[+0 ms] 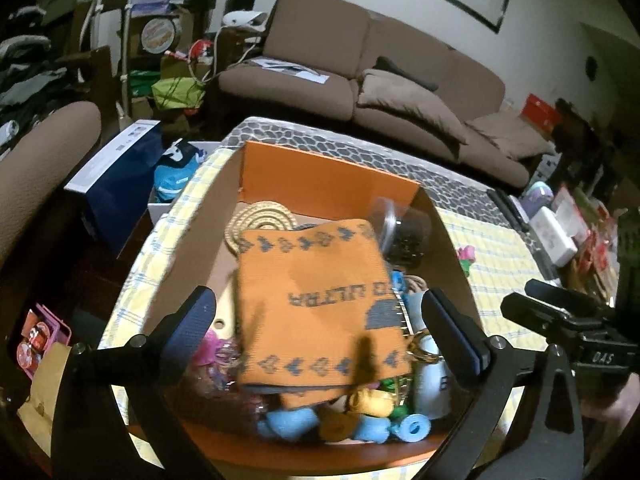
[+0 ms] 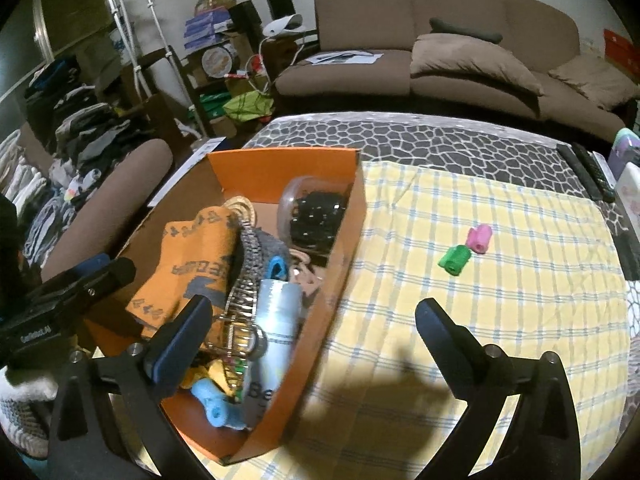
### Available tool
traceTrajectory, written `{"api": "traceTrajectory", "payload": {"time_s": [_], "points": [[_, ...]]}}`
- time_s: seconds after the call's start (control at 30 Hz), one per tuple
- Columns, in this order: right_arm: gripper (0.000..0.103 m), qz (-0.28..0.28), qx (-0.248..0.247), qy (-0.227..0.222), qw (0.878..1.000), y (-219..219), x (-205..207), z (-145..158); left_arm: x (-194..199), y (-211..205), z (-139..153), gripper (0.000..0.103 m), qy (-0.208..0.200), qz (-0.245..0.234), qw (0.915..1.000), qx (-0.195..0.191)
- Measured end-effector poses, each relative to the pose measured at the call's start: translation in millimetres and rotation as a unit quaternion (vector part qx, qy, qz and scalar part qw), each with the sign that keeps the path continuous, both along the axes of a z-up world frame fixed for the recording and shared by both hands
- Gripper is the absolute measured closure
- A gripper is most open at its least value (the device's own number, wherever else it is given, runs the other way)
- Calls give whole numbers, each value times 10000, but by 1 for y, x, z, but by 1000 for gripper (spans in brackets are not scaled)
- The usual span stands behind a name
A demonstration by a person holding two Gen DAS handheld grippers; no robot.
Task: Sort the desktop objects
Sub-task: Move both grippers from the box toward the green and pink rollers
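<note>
An orange cardboard box (image 1: pixel 320 172) (image 2: pixel 280 168) stands on the yellow checked cloth (image 2: pixel 480 300). Inside lie a folded orange knitted cloth (image 1: pixel 316 300) (image 2: pixel 196 256), a woven coaster (image 1: pixel 260 220), a clear jar of dark beads (image 1: pixel 404 232) (image 2: pixel 312 216), a pale blue bottle (image 2: pixel 276 320), blue foam rolls (image 1: pixel 288 424) (image 2: pixel 216 404) and other small items. My left gripper (image 1: pixel 320 320) hovers open over the orange cloth, touching nothing. My right gripper (image 2: pixel 312 332) stands open above the box's right wall, empty. A pink roll (image 2: pixel 479 239) and a green roll (image 2: pixel 454 261) lie on the cloth to the right.
A brown sofa (image 2: pixel 460 52) with cushions stands behind the table. Remote controls (image 2: pixel 588 172) and white boxes (image 1: pixel 556 232) sit at the table's right edge. A brown chair arm (image 2: pixel 112 204), a blue box (image 1: pixel 116 184) and piled clutter fill the left side.
</note>
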State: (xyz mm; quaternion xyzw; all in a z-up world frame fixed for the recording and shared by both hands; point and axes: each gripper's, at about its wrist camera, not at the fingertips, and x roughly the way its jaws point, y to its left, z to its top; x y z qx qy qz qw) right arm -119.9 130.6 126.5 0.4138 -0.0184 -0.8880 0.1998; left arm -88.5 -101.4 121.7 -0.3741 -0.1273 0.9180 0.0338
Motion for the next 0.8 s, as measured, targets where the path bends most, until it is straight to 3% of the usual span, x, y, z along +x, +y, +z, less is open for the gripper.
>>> {"api": "traceTrajectory", "payload": {"time_s": [0.17, 0.43, 0.8], "points": [[0, -223, -18, -2, 9998, 26, -3, 1, -2, 22, 1, 0, 28, -174, 9998, -91], [0, -749, 196, -56, 9970, 83, -10, 1, -13, 71, 7, 0, 77, -601, 9980, 195], [0, -1292, 123, -172, 9914, 156, -10, 0, -34, 160, 11, 0, 28, -1233, 9919, -311]]}}
